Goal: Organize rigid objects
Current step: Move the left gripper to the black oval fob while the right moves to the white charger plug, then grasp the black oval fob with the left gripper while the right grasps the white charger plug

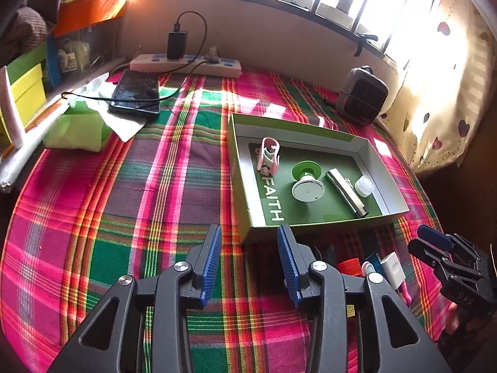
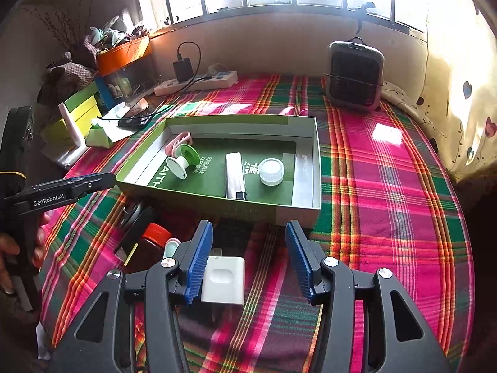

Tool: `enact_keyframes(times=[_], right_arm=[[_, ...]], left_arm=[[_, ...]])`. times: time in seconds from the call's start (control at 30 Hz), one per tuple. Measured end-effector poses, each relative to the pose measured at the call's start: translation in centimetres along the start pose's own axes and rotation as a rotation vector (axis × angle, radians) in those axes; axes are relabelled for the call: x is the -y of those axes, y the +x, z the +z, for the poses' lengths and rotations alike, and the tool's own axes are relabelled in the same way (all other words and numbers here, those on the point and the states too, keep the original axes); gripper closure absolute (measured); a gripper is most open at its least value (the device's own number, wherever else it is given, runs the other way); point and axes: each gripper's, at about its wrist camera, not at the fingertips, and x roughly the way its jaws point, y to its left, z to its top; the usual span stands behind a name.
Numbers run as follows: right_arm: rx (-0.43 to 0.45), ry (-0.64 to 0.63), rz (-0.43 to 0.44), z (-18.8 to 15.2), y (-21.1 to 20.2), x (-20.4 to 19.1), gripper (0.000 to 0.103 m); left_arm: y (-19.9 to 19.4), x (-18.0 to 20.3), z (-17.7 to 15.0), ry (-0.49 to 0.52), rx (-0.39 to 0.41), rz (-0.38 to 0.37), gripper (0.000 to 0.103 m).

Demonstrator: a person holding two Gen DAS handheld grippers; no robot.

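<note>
White plug adapter (image 2: pixel 223 280) lies flat on the plaid cloth (image 2: pixel 388 217) just in front of the green box lid (image 2: pixel 316 161), and sits between the spread fingers of the right gripper (image 2: pixel 248 261), close against the left pad and well clear of the right one. Both jaws there stand wide apart and hold nothing. It looks like a hard plastic block, light and stiff, with smooth faces that could slip, so the ribbed blue pads should close across its 2 flat sides, square on, not on a rounded corner; the metal prongs at its far end are best left alone.

Beside it wait a red-capped jar (image 2: pixel 152 242), a pale green-capped item (image 2: pixel 170 246) and a dark flat piece (image 2: pixel 136 233). The jar seems heavier and round, so grip it at the cap or mid-body.

Already in the lid: a pink clip (image 1: pixel 269 155), a green-and-white spool (image 1: pixel 306 183), a silver lighter-like bar (image 1: pixel 344 191) and a small white cap (image 1: pixel 364 185).

Left gripper (image 1: pixel 248 258) hovers over the cloth near the lid's front corner, fingers apart and empty
</note>
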Motion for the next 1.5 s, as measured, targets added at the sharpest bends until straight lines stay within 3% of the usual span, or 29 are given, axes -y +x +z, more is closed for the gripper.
enact_keyframes(times=[0.3, 0.73, 0.9, 1.5], right_arm=[[-0.054, 0.048, 0.011, -2.4, 0.8, 0.4, 0.052], [-0.076, 0.032, 0.021, -2.8, 1.5, -0.6, 0.048], [-0.076, 0.046, 0.014, -2.7, 1.7, -0.5, 0.048], [-0.079, 0.036, -0.109, -3.0, 1.6, 1.1, 0.048]], left_arm=[[0.5, -0.1, -2.0, -0.031, -0.033, -0.051, 0.066], [0.7, -0.1, -2.5, -0.039, -0.045, -0.097, 0.065], [0.8, 0.2, -2.5, -0.037, -0.046, -0.120, 0.059], [1.7, 1.7, -2.5, -0.005, -0.069, -0.121, 0.056]])
